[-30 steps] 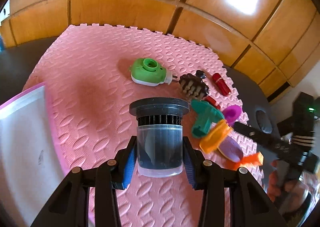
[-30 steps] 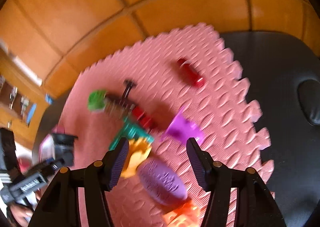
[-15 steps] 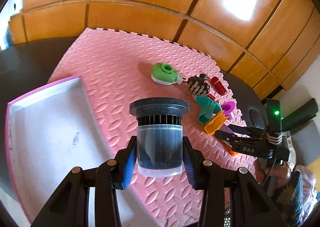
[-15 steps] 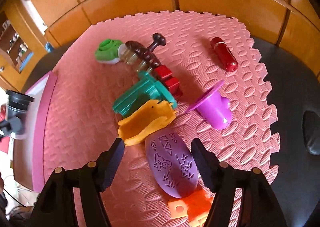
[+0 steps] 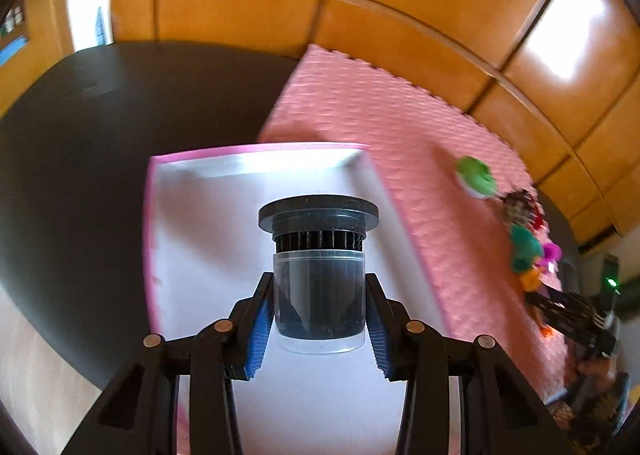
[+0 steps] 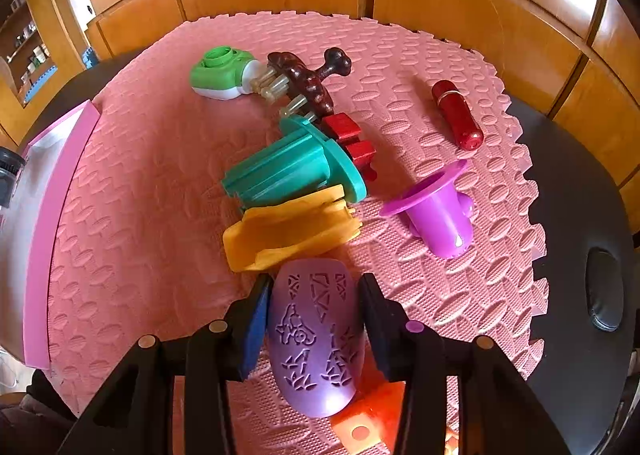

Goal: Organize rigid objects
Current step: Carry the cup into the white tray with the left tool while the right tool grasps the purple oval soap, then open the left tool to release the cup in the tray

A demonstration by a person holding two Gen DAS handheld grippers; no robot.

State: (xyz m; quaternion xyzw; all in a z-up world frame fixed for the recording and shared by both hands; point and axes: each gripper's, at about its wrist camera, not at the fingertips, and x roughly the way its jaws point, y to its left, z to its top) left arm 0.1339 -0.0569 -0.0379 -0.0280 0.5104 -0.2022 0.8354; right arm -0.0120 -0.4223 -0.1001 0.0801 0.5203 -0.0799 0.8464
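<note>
In my left claw I hold a clear cylindrical canister with a black ribbed cap, its blue pads pressed against both sides of the transparent body, and it hangs upright over the white tray with the pink rim, which lies partly on the dark surface and partly against the edge of the pink foam mat. This view is blurred, so the toys at the far right of the mat are only coloured smears. From the right wrist camera I see my right claw with its jaws closing on a purple oval piece with embossed patterns; the piece sits between the fingers, and the pads look to be at its sides, though I cannot tell how firmly they press. Under its near end lies an orange block. Just beyond it are a yellow mould and a teal flanged mould, touching each other, with a red block behind the teal one. Farther off lie a dark brown bristled brush and a green and white round gadget, close together. A purple flanged cup lies on its side to the right, and a red cylinder rests apart near the mat's far edge.
</note>
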